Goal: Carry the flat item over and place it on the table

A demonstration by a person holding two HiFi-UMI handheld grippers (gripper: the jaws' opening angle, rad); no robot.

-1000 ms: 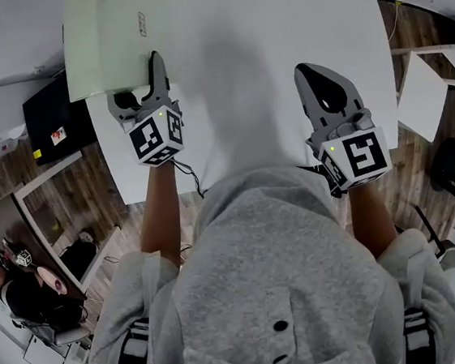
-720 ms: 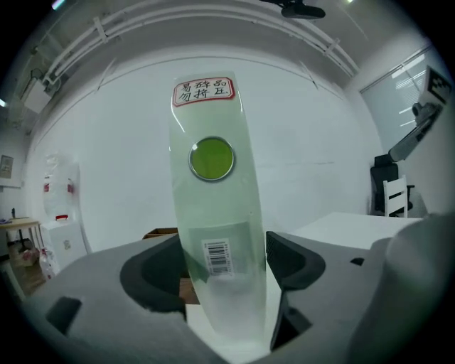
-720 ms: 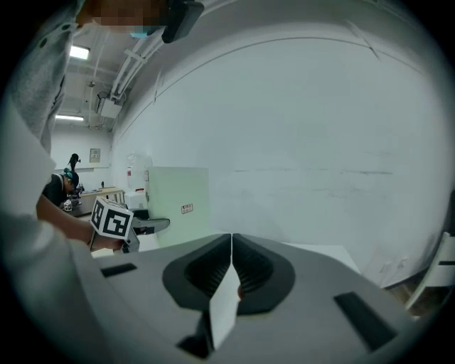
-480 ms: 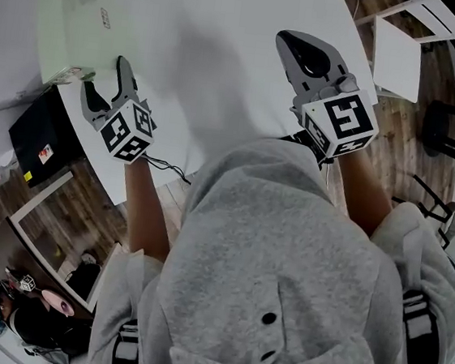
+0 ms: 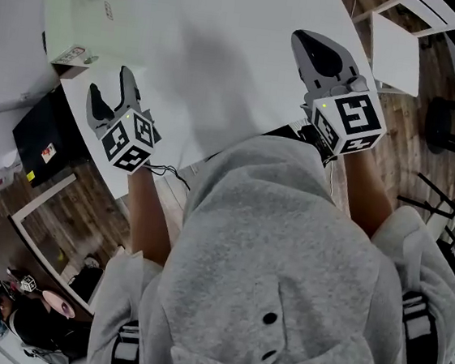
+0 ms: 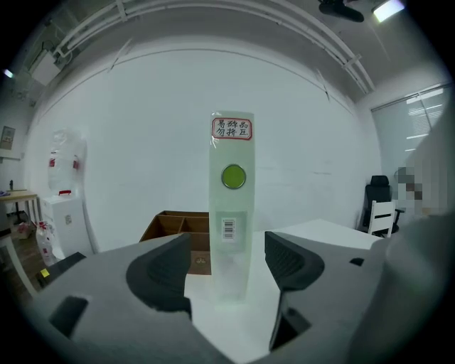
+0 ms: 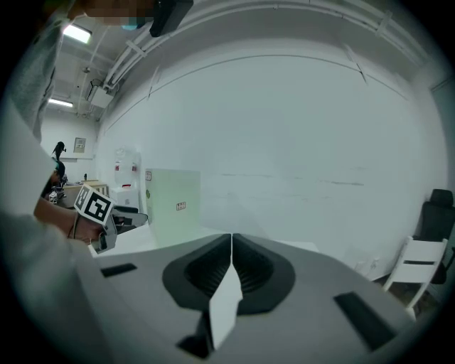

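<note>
My left hand-held gripper (image 6: 227, 250) gapes wide and empty at the counter's (image 5: 244, 40) left edge. The flat item (image 6: 231, 199) stands upright just beyond its jaws, untouched. My right hand-held gripper (image 7: 231, 245) is closed on nothing.

Three views sharing one pale box (image 6: 231, 206)
Head view looks steeply down onto the white table (image 5: 226, 46); left gripper view faces the box edge-on, close; right gripper view sees its broad face from farther off.

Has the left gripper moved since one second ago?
Yes. The left gripper has drawn back from the upright green panel, toward the white table's near edge; its jaws stand open.
</note>
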